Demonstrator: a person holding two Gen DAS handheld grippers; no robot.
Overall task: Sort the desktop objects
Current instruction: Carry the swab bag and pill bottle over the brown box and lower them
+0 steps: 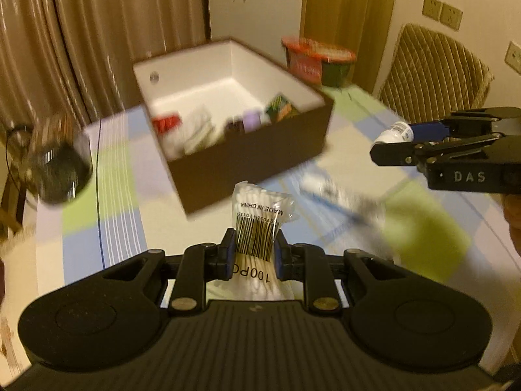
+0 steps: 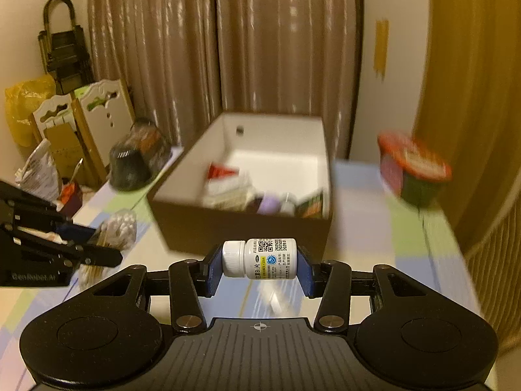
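My left gripper (image 1: 252, 254) is shut on a clear bag of cotton swabs (image 1: 260, 208) and holds it above the table, short of the brown box (image 1: 247, 159). My right gripper (image 2: 259, 267) is shut on a white pill bottle (image 2: 260, 258), held sideways above the table in front of the same box (image 2: 241, 228). The box has a white inside and holds several small items. In the left wrist view the right gripper (image 1: 390, 138) with the bottle (image 1: 395, 132) is at the right. In the right wrist view the left gripper (image 2: 107, 247) with the swabs (image 2: 119, 229) is at the left.
A blurred white and blue packet (image 1: 332, 195) lies on the checked tablecloth (image 1: 97, 202) right of the swabs. A black bowl-shaped container (image 1: 62, 169) stands left of the box, a red-lidded cup (image 2: 413, 169) right of it. A wicker chair (image 1: 436, 71) stands at the table's right.
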